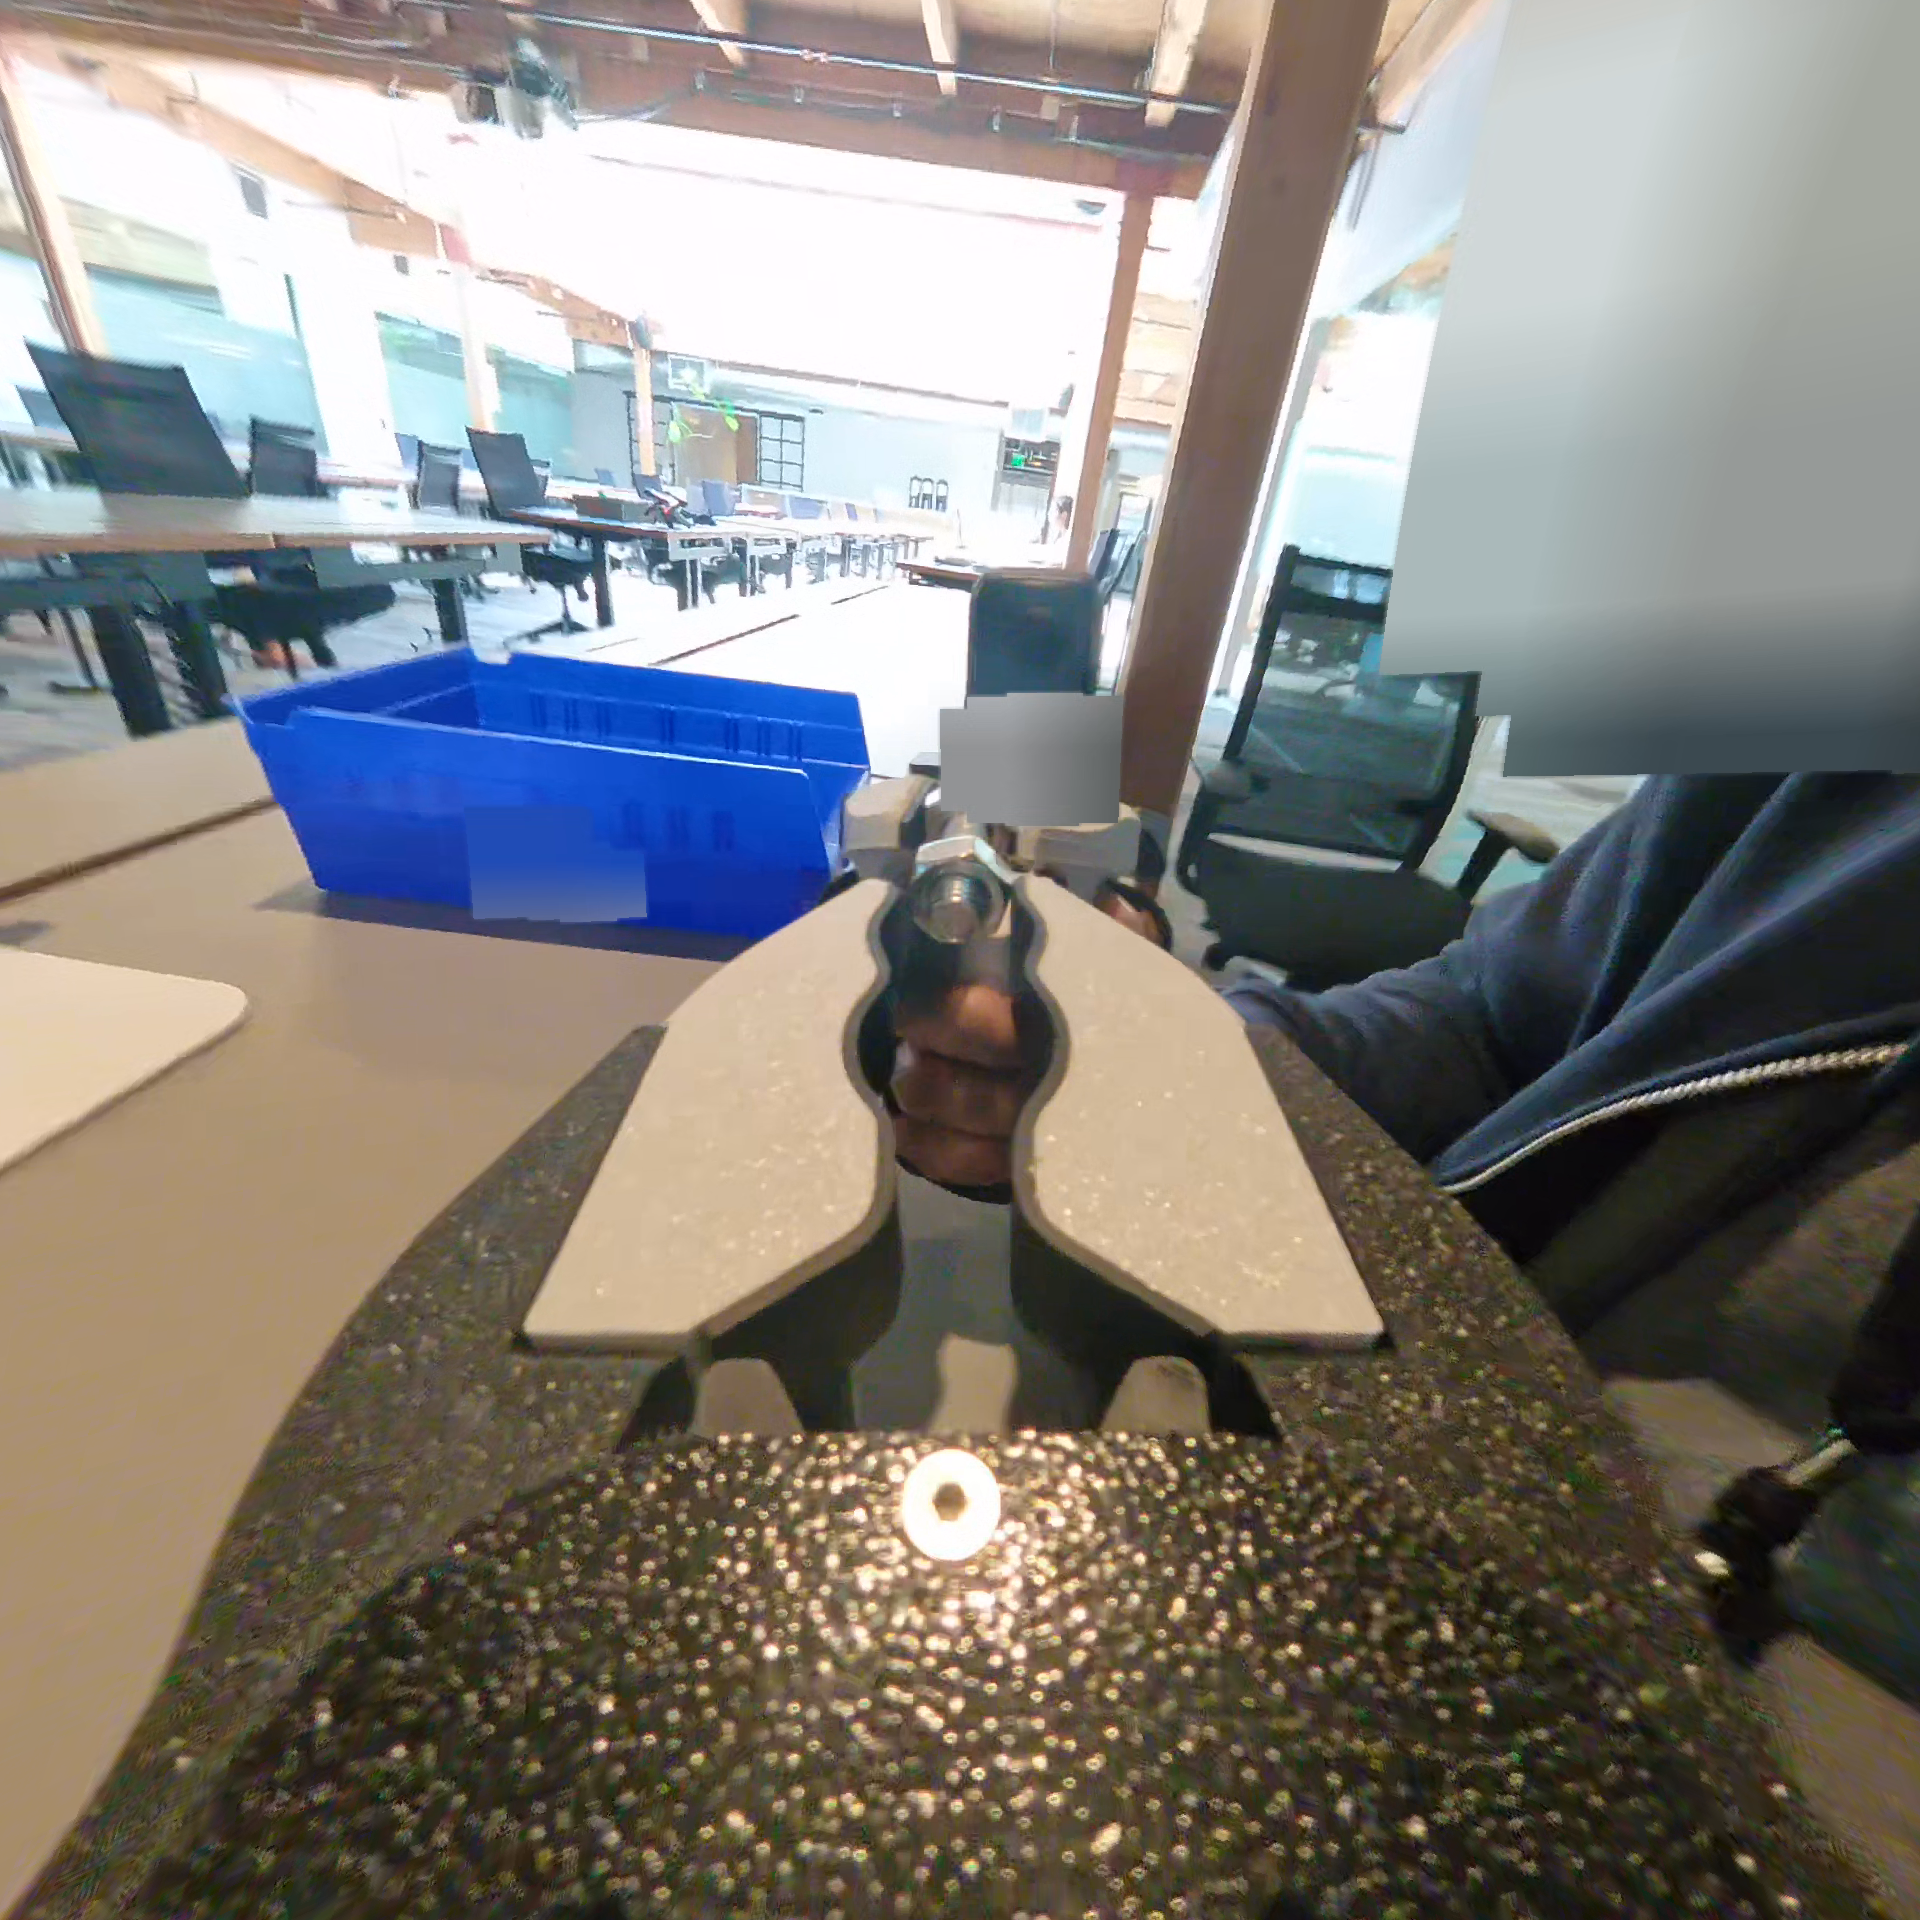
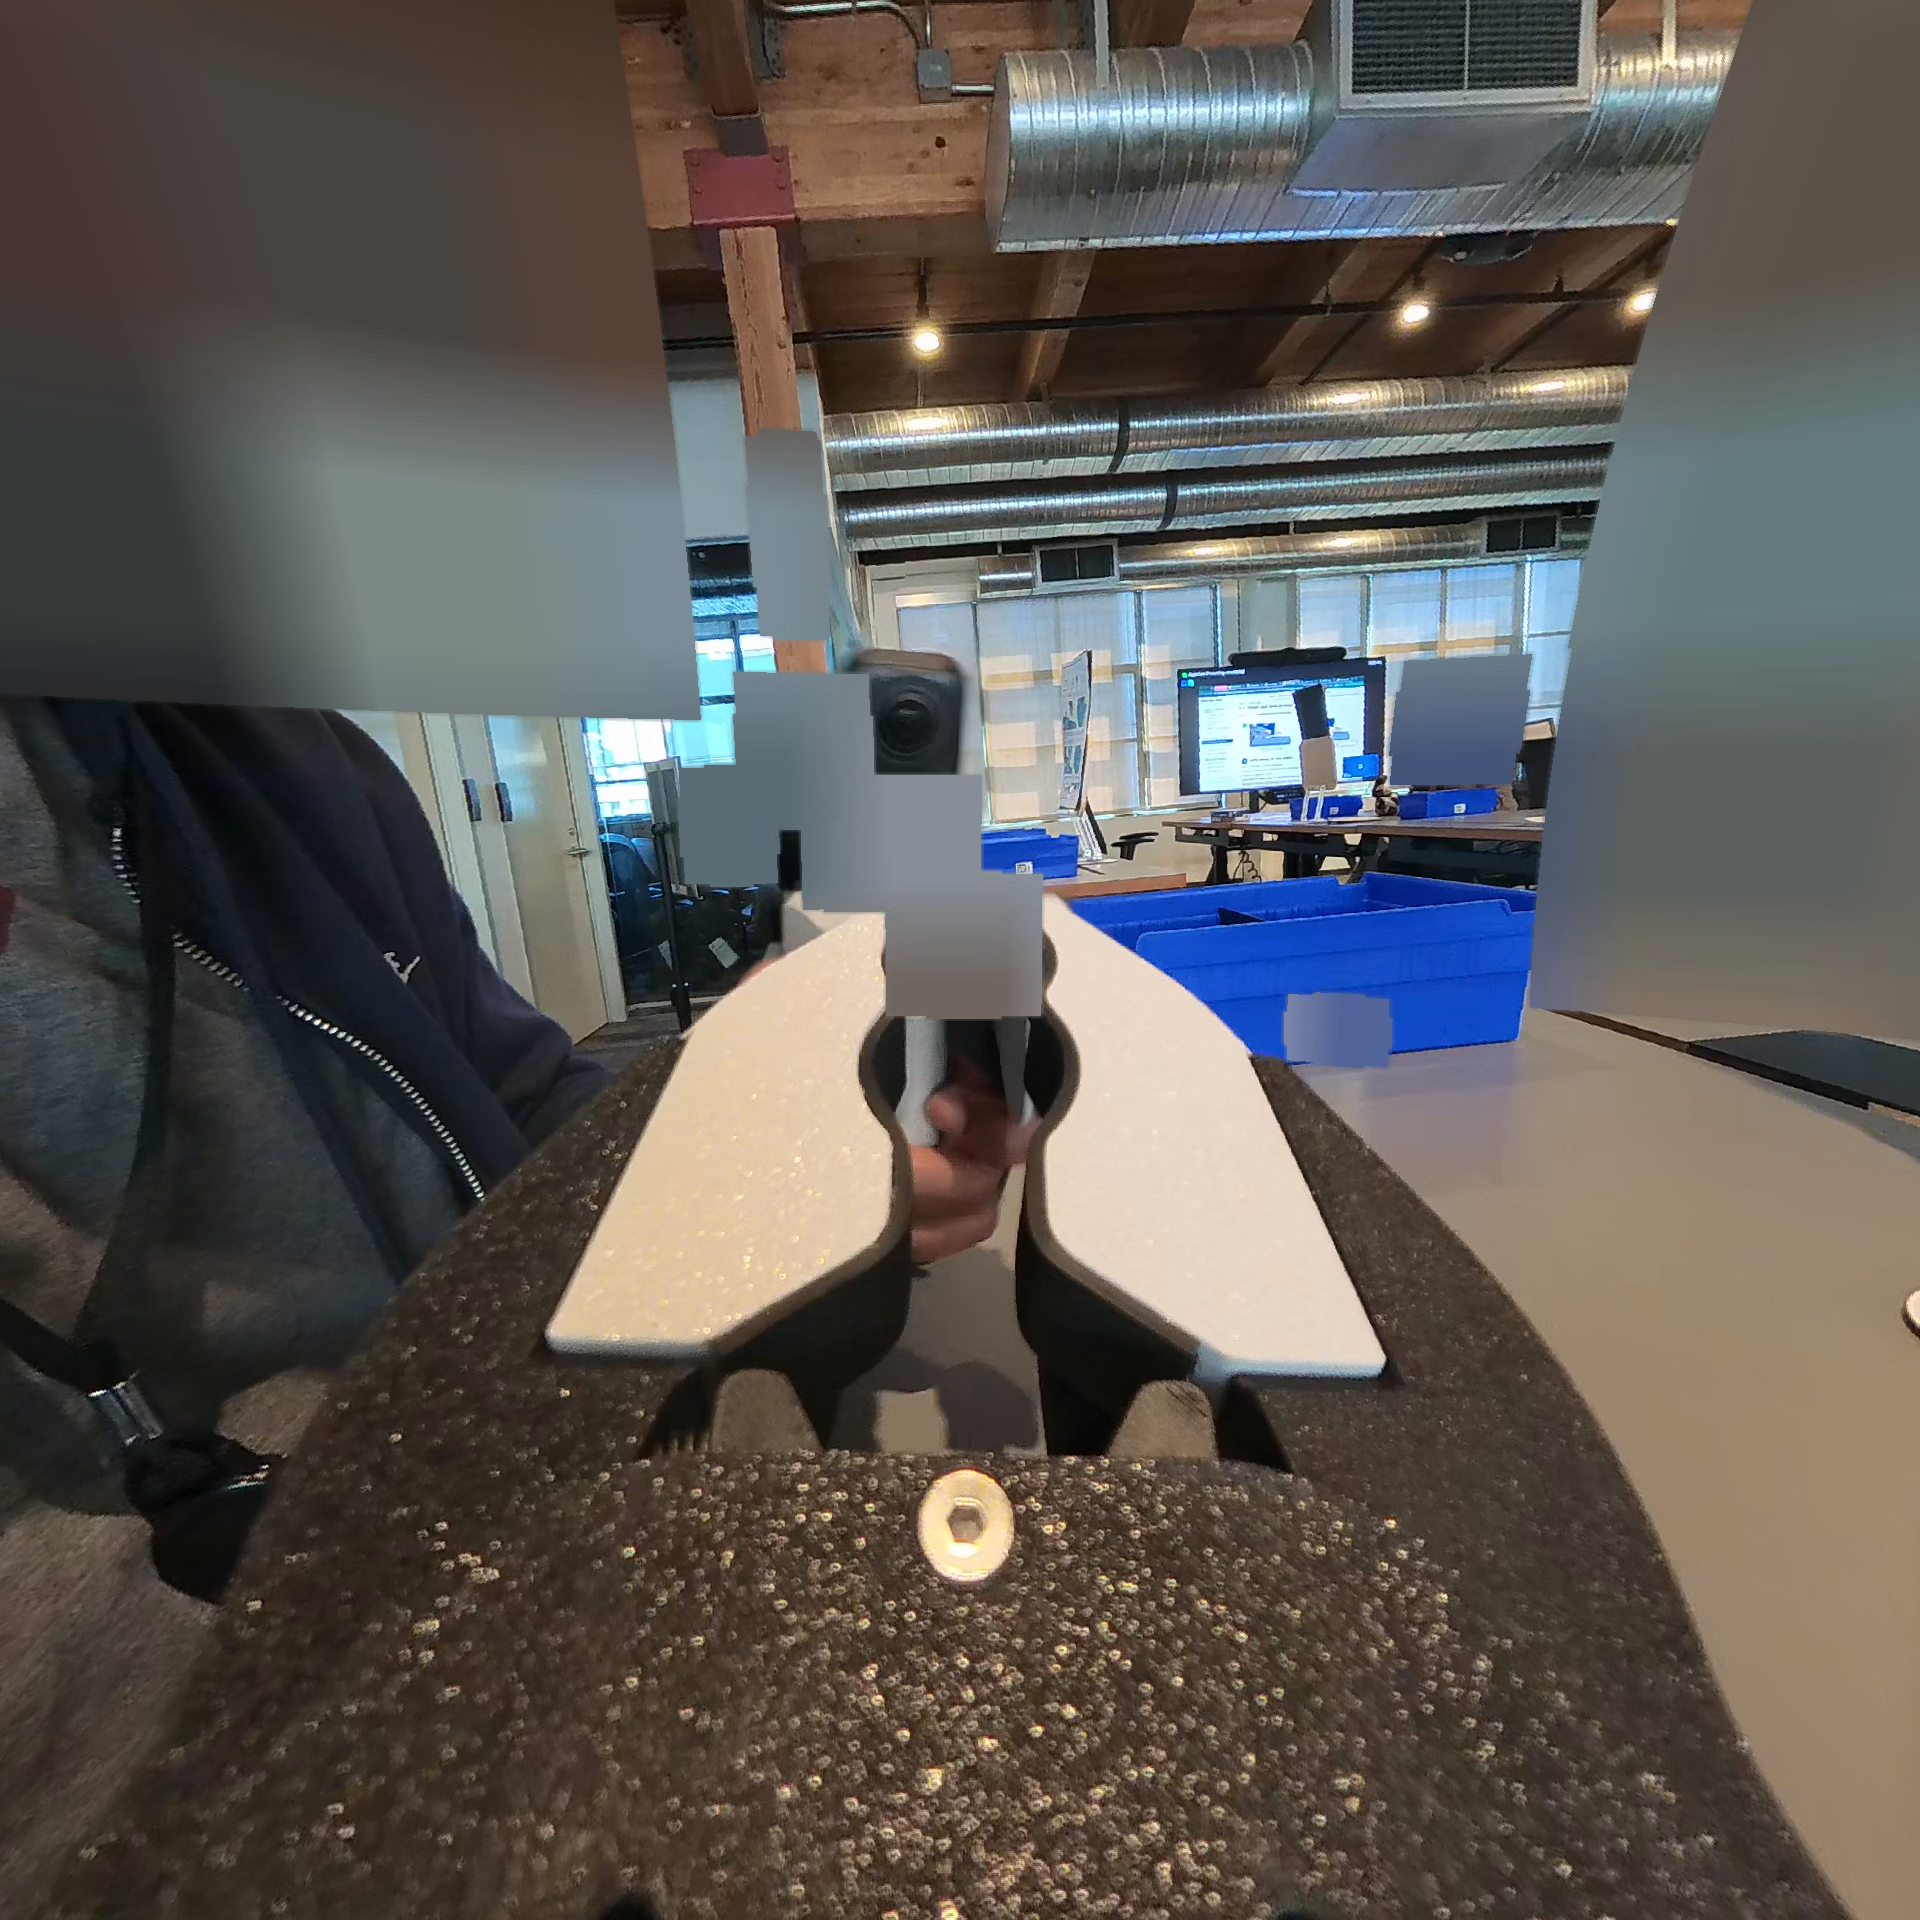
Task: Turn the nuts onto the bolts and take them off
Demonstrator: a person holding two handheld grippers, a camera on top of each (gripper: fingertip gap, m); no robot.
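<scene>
Left gripper (image 1: 954, 914) fingers clamped on bolt (image 1: 948, 902), nut (image 1: 954, 858) on its thread, held above table (image 1: 312, 1143). Right gripper (image 2: 961, 997) tips masked; cannot tell closure. Threading seems midway; removal outstanding.

The left gripper (image 1: 954, 906) is closed on a nut (image 1: 952, 896) threaded on a bolt (image 1: 943, 902) whose end faces the camera — the right gripper (image 1: 987, 840) meets it from the far side. A hand (image 1: 956, 1081) shows between the fingers. A blue bin (image 1: 551, 790) sits on the table (image 1: 312, 1091) — a dark sleeve (image 1: 1621, 987) at right.
</scene>
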